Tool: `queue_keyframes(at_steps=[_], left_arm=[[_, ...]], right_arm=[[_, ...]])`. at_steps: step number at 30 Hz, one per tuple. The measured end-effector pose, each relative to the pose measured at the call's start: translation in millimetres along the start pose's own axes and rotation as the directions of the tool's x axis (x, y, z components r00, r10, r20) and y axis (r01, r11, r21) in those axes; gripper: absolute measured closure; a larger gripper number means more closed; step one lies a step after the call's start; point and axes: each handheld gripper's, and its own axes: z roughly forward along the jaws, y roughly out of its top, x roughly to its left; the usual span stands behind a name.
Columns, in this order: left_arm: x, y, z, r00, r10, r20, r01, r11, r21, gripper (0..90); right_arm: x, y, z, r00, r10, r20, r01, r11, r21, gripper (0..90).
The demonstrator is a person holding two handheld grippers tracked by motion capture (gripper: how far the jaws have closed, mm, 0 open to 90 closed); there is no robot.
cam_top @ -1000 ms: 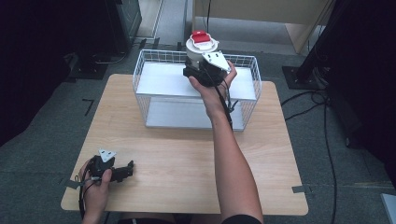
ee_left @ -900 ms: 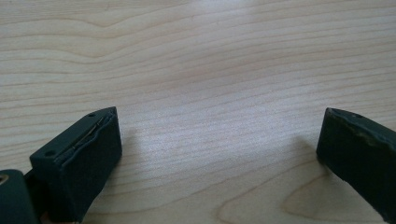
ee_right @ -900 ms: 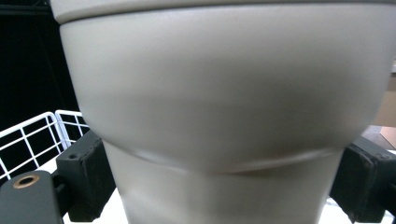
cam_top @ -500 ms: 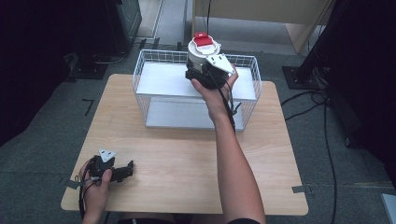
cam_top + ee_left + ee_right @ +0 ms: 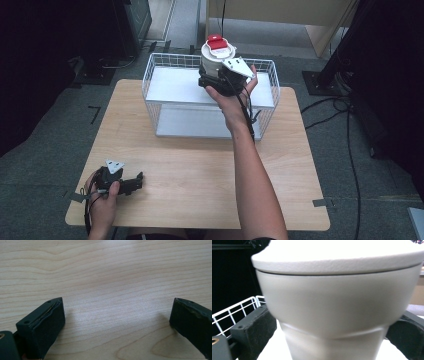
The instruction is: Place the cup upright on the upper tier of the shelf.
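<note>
The right gripper (image 5: 216, 79) has its jaws clamped on a white cup (image 5: 217, 57) with a white lid and a red label on top. In the right gripper view the cup (image 5: 337, 305) sits squarely between the jaws, one pad on each flank just under the lid rim, so the grip is on the upper body. The cup stands upright, its long axis vertical and crossing the line between the jaws. It is held in the air above the back part of the wire basket (image 5: 165, 62), whose white shelf (image 5: 175, 85) lies below the jaws.

The left gripper (image 5: 131, 184) rests on the counter (image 5: 200, 170) near the front left corner, well apart from the cup and basket. Its jaws stand wide apart with nothing but bare wood (image 5: 117, 290) between them.

The right hand (image 5: 231, 95) is plainly the nearer one, being already on the cup. The coming move seems to turn on height: the cup hangs above the basket rim, so whether it goes down onto the shelf or out over the wire, the base must clear the rim while the cup stays upright.
</note>
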Motion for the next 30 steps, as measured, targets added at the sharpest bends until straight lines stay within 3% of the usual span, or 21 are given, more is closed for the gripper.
queue_keyframes(at_steps=[12,21,30], left_arm=[[0.0,0.0,0.0,1.0000,0.001,0.000,-0.001,1.0000,0.000,0.4],[0.0,0.0,0.0,1.0000,0.000,0.000,0.000,1.0000,0.001,0.4],[0.1,0.0,0.0,1.0000,0.001,0.000,-0.001,1.0000,0.000,0.4]], right_arm=[[-7.7,-12.1,-25.5,0.9998,-0.016,-0.007,0.016,1.000,-0.022,1.1],[-16.1,-25.6,-49.6,0.9993,-0.035,0.012,0.036,0.999,-0.016,1.1],[-19.2,-33.5,-74.6,0.9989,-0.046,-0.004,0.046,0.999,-0.026,1.1]])
